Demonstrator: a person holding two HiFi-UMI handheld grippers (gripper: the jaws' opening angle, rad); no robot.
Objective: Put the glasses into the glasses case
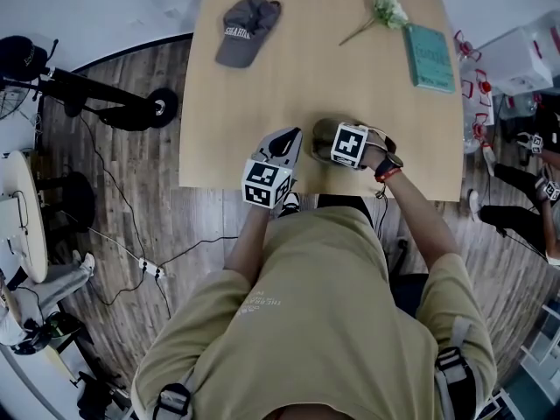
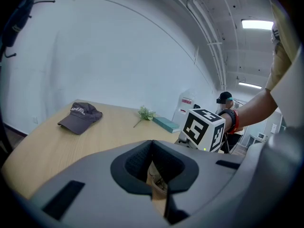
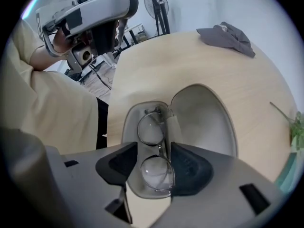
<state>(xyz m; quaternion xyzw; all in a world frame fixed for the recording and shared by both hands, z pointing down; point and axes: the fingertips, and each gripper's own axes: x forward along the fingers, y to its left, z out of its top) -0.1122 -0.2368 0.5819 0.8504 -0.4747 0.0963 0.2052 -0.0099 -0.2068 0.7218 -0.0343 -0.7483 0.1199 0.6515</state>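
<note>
An open grey glasses case lies on the wooden table near its front edge, lid tipped back. The metal-rimmed glasses lie folded in its tray. My right gripper points steeply down over the tray. Its jaws stand open on either side of one lens, and the pads do not press on the frame. In the head view the right gripper's marker cube hides most of the case. My left gripper hovers just left of the case. Its jaws are nearly together with nothing in them.
A grey cap lies at the table's far left. A flower sprig and a teal book are at the far right. Stands and cables cover the floor at left. Another person is beyond the table.
</note>
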